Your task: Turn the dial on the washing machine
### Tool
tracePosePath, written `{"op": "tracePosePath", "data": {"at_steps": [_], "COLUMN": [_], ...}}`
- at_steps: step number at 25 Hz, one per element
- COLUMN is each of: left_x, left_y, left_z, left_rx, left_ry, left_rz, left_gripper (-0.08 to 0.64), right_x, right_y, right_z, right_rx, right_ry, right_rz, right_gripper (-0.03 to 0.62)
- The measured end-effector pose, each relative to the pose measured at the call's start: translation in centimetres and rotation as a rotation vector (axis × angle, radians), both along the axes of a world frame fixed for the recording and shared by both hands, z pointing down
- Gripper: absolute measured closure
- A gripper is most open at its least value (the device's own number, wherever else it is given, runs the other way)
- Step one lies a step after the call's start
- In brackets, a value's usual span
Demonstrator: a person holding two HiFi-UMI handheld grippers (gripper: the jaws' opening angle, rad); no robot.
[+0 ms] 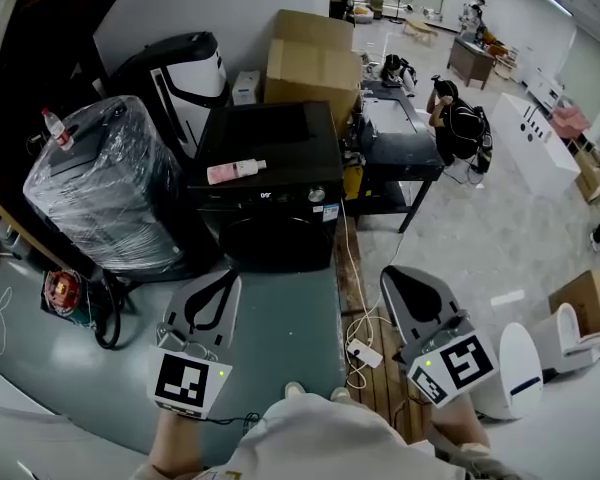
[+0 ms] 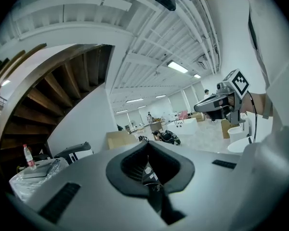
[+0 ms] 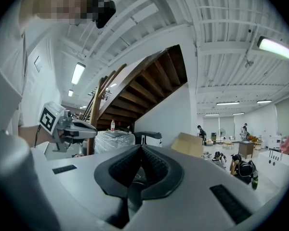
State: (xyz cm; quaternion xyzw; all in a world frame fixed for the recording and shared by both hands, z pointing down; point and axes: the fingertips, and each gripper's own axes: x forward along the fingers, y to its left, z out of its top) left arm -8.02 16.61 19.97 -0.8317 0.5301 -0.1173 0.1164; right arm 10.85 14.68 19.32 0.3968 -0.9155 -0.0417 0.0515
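Left gripper (image 1: pixel 223 278), right gripper (image 1: pixel 394 276): jaws closed, empty, well short of washing machine (image 1: pixel 270 138). Suggest opening right wide, approaching dial (image 1: pixel 317 195) on machine's front panel squarely, clamping rim.

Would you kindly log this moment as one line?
left gripper: jaws shut, empty | right gripper: jaws shut, empty | washing machine dial: untouched, both grippers apart from it

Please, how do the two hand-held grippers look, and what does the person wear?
The left gripper and right gripper both have pale grey shells with black ribbed padding lining the jaws. Each carries a cube with black-and-white square markers. A thin dark cable hangs from the right one. The person wears a white top.
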Motion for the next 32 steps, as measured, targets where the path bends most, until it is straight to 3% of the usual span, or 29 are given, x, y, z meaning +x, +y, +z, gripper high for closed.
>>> {"op": "tracePosePath", "data": {"at_steps": [5, 7, 10, 12, 15, 19, 25, 32], "left_x": [-1.0, -1.4, -1.8, -2.0, -1.9, -2.0, -1.5, -0.5], "left_y": [-0.4, -0.6, -0.9, -1.3, -1.9, -3.7, -7.2, -13.1], "left_z": [0.9, 1.4, 2.1, 2.7, 3.4, 4.5, 4.9, 6.3], "left_rx": [-0.017, -0.028, -0.033, -0.041, -0.053, -0.070, -0.093, -0.131], "left_ry": [0.016, 0.012, 0.000, -0.011, -0.014, -0.016, 0.016, -0.020], "left_rz": [-0.009, -0.012, -0.006, 0.002, 0.008, -0.001, -0.039, -0.075], "left_gripper": [0.541, 0.541, 0.541, 0.541, 0.541, 0.541, 0.541, 0.541], "right_x": [0.1, 0.4, 1.4, 2.3, 3.7, 4.4, 4.1, 4.4], "right_y": [-1.0, -1.6, -2.9, -3.8, -5.1, -7.3, -11.9, -18.9], "right_z": [-0.1, 0.0, 1.4, 2.4, 3.5, 4.8, 6.9, 9.4], "right_rx": [-0.180, -0.213, -0.260, -0.295, -0.341, -0.369, -0.439, -0.520], "right_ry": [-0.338, -0.412, -0.444, -0.477, -0.560, -0.612, -0.618, -0.640], "right_rz": [-0.043, -0.007, 0.098, 0.158, 0.216, 0.237, 0.207, 0.174], "right_gripper": [0.563, 0.563, 0.538, 0.380, 0.318, 0.307, 0.296, 0.291]}}
